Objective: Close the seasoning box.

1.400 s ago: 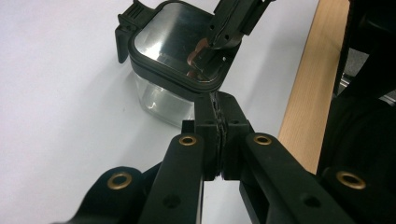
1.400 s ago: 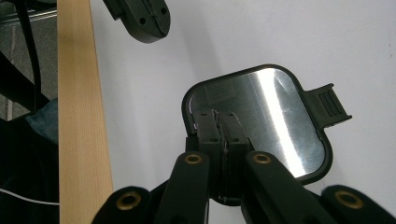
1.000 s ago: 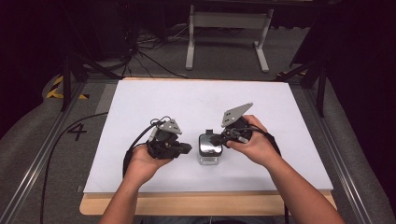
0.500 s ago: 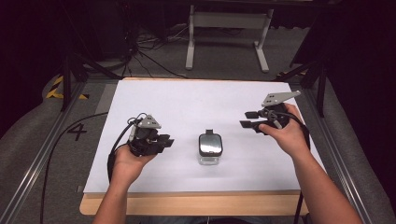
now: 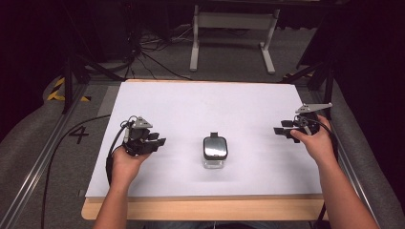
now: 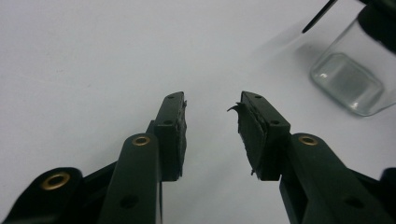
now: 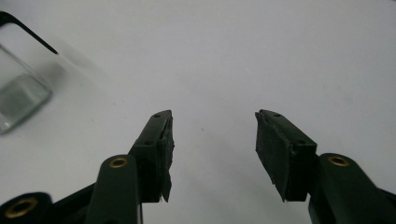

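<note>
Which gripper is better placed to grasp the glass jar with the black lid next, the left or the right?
Probably the left. The left gripper is open and sits nearer the jar, with its jaws pointing toward it. The right gripper, also open, is farther away, near the table's right edge.

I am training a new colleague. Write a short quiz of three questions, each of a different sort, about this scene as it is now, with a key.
1. True or false: the left tool grips the jar.
2. What does the jar stand on? A) grey floor B) white table top C) wooden shelf
3. Fill in: the jar's lid is coloured ____.

Key:
1. False. Both the left and the right tool are open, with only the white table top between the pads, apart from the jar.
2. B
3. black
</note>
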Tool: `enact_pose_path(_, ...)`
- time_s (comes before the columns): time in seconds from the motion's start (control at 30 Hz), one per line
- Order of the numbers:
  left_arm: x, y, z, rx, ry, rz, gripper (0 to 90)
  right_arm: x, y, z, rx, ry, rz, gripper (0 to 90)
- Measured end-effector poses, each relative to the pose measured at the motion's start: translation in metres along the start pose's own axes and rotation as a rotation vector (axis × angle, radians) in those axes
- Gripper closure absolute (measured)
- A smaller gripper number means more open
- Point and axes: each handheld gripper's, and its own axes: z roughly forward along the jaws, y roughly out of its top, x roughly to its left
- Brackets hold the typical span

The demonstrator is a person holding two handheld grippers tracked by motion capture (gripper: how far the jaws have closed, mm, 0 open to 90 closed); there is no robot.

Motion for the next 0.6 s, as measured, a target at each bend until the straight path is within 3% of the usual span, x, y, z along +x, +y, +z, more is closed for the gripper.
enact_pose_path(0.1, 0.008, -0.008, 0.01, -0.021, 0.018, 0.001, 58.4, -0.009, -0.012, 0.006, 0.01, -0.024, 0.005, 47.1)
enact_pose_path(0.13, 0.008, -0.01, 0.012, -0.016, 0.02, -0.014, 58.3, -0.012, -0.016, 0.008, 0.013, -0.032, 0.0, 47.0)
enact_pose_path(0.23, 0.011, -0.015, 0.019, 0.0, 0.053, 0.002, 57.7, -0.016, -0.024, 0.013, 0.022, -0.041, 0.001, 47.1)
enact_pose_path(0.3, 0.013, -0.019, 0.023, -0.018, 0.05, -0.013, 56.5, -0.019, -0.032, 0.018, 0.017, -0.041, -0.002, 47.1)
enact_pose_path(0.43, 0.017, -0.023, 0.026, -0.034, 0.034, -0.047, 54.1, -0.019, -0.043, 0.025, 0.014, -0.041, 0.014, 47.6)
enact_pose_path(0.6, 0.018, -0.026, 0.028, -0.057, 0.063, -0.053, 47.7, -0.014, -0.05, 0.029, -0.007, -0.032, 0.019, 47.3)
